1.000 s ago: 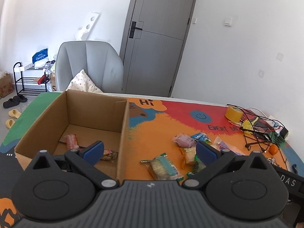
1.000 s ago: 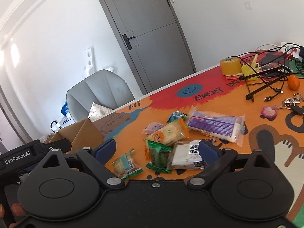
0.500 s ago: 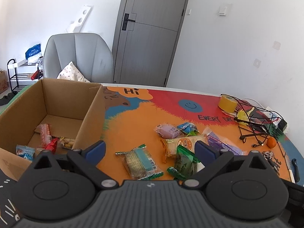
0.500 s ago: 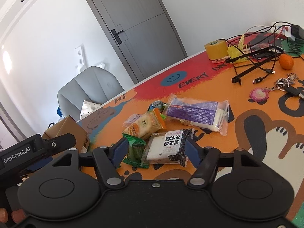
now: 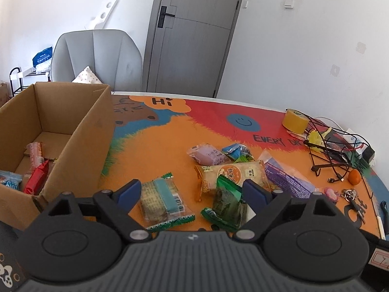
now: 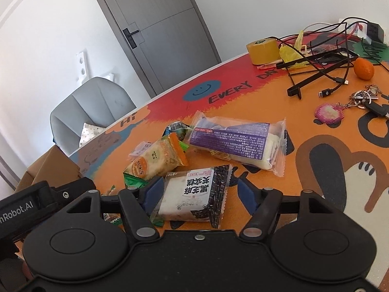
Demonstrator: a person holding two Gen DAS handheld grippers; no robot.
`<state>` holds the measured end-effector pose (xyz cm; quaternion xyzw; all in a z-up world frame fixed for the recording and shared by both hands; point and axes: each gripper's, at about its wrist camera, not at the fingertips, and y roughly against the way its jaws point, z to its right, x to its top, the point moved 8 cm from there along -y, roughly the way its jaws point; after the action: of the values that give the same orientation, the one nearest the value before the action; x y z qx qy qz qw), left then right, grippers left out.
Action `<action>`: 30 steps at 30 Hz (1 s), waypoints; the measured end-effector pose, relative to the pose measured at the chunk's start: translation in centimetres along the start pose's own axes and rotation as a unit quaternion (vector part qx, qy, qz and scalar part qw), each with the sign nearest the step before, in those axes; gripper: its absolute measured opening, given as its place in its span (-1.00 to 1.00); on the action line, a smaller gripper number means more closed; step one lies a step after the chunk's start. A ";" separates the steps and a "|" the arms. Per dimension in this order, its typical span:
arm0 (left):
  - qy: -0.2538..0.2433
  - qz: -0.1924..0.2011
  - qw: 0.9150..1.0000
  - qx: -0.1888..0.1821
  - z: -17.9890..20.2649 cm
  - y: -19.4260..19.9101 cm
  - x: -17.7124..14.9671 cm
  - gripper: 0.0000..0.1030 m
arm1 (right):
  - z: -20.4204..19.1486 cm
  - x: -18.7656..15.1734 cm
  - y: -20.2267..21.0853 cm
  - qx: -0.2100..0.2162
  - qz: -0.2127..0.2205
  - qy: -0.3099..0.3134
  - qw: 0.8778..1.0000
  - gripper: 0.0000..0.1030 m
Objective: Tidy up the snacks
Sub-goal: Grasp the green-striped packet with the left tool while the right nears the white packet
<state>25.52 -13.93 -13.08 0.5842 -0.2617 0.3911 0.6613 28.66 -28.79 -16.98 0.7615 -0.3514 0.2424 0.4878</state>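
Observation:
Several snack packets lie on the orange table mat. My right gripper [image 6: 200, 193] is open, its jaws on either side of a black-and-white rice cake packet [image 6: 194, 198]. Beyond it lie an orange-trimmed cracker packet [image 6: 155, 161] and a long purple packet [image 6: 237, 142]. My left gripper [image 5: 192, 193] is open above a teal-green cracker packet [image 5: 161, 198] and a dark green packet [image 5: 227, 200]. A cardboard box [image 5: 80, 141] at the left holds a red packet [image 5: 36, 177] and other snacks.
A yellow tape roll [image 5: 295, 121], a black wire stand with cables [image 5: 333, 150], an orange fruit [image 6: 363, 69] and keys with a pink charm [image 6: 329, 113] lie at the right. A grey chair [image 5: 97, 60] and door stand behind the table.
My left gripper swung right, from over the box to over the loose packets. My right gripper moved forward and lower, so its jaws now straddle the rice cake packet, narrower than before.

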 end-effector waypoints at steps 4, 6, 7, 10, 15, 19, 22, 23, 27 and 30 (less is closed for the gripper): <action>0.013 -0.011 1.000 0.021 -0.7 -1.4 -0.5 0.68 | -0.4 -0.2 -1.0 -0.004 -0.011 0.010 1.000 0.30; 0.017 -0.011 0.999 0.033 -1.3 -2.0 -0.6 0.66 | -0.7 -0.5 -1.2 -0.005 -0.016 0.019 1.000 0.29; 0.018 -0.011 0.999 0.038 -1.7 -2.2 -0.6 0.66 | -0.8 -0.7 -1.4 -0.008 -0.019 0.026 0.999 0.29; 0.019 -0.015 0.999 0.046 -2.2 -2.8 -0.8 0.65 | -0.6 -0.8 -1.5 -0.017 -0.017 0.033 0.999 0.20; 0.010 -0.021 0.998 0.057 -2.4 -3.7 -1.3 0.65 | 0.3 -0.7 -0.8 -0.032 -0.011 0.027 0.999 0.14; 0.009 -0.032 0.997 0.067 -2.7 -4.5 -1.9 0.53 | 0.1 -0.5 -0.6 -0.030 -0.011 0.030 0.999 0.15; 0.011 -0.043 0.997 0.068 -3.2 -5.0 -2.4 0.39 | -1.0 -0.5 -0.8 -0.018 -0.010 0.042 0.999 0.18; 0.007 -0.039 0.997 0.070 -3.2 -4.9 -2.4 0.36 | -1.2 -0.4 -1.0 -0.020 -0.011 0.044 0.999 0.26; 0.000 -0.037 0.997 0.069 -3.3 -4.8 -2.5 0.23 | -2.1 -0.5 -1.9 -0.034 -0.012 0.056 0.998 0.43; -0.004 -0.033 0.997 0.073 -3.7 -4.8 -2.3 -0.02 | -2.8 -0.6 -2.4 -0.045 -0.012 0.069 0.997 0.54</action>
<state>27.73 -10.88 -18.34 0.6406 -0.2159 0.3846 0.6286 30.05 -25.39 -17.61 0.7246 -0.3182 0.2723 0.5473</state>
